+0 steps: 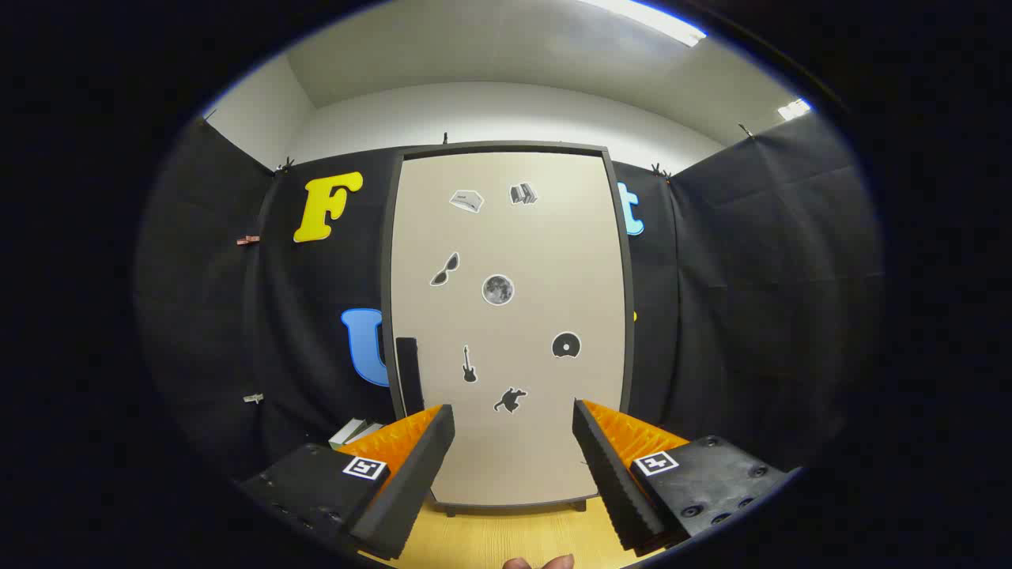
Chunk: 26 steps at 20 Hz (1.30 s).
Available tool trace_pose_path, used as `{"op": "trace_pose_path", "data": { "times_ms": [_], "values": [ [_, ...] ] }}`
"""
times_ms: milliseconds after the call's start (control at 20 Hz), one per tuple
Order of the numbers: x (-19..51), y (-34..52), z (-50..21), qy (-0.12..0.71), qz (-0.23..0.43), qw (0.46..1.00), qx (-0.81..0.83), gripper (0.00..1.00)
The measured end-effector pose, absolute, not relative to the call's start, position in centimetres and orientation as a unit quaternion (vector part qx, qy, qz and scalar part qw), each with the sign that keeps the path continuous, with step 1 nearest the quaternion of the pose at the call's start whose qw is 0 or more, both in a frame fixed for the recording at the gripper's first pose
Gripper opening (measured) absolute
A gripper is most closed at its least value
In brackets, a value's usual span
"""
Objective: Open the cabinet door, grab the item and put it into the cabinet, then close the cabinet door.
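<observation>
Ahead of the released hand-held gripper (513,431), closed cabinet door (510,324), dark handle (408,371) at its left edge, wooden table (506,537) below

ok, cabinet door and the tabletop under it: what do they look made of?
Cabinet door: looks like matte beige laminate or painted board, flat and without glare, set in a dark frame; a dark handle sits at its left edge. It is closed.
Tabletop: light wood-grain finish, streaks visible; veneer or laminate, can't tell.
The gripper hangs before the door, fingers open and holding nothing.
</observation>
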<state>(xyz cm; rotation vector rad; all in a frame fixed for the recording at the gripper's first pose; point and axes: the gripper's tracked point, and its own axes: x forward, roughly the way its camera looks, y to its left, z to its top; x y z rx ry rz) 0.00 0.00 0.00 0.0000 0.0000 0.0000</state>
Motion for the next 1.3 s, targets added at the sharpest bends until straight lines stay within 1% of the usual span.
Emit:
{"op": "trace_pose_path", "data": {
  "times_ms": [900,1100,1300],
  "values": [
    [-0.2,2.0,-0.1,0.000,0.009,1.000,-0.012,0.97],
    [0.5,3.7,0.1,-0.001,0.025,1.000,0.007,0.97],
    [3.0,6.6,0.2,-0.002,0.046,0.999,0.025,0.97]
  ]
}}
